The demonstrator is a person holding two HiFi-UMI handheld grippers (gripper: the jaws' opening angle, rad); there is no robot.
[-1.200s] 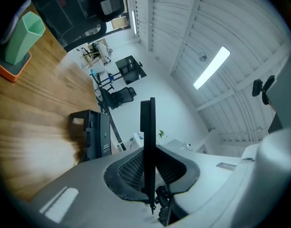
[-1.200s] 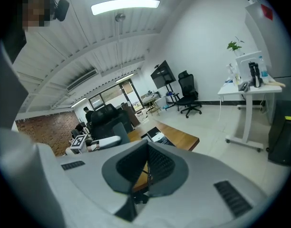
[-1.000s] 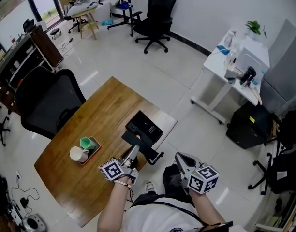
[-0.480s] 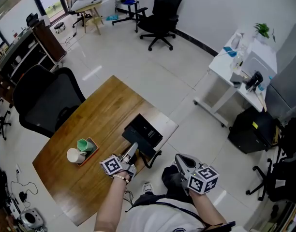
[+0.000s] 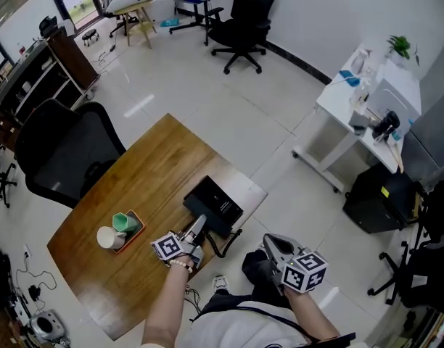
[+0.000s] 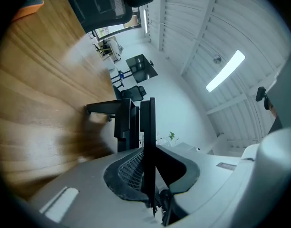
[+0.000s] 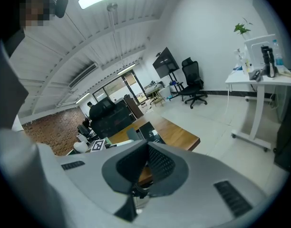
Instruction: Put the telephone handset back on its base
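Wooden table (image 5: pixel 135 180) on pale office floor: left gripper (image 5: pixel 198 228) clamped on black telephone handset (image 6: pixel 122 122), held just beside black base (image 5: pixel 215 203) near table's edge; right gripper (image 5: pixel 271 239) off the table, jaws together, empty.

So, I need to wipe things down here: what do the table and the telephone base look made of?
The table: wood or wood veneer, warm brown with visible grain, slight sheen. The telephone base: probably plastic, uniform matte black, moulded shell.
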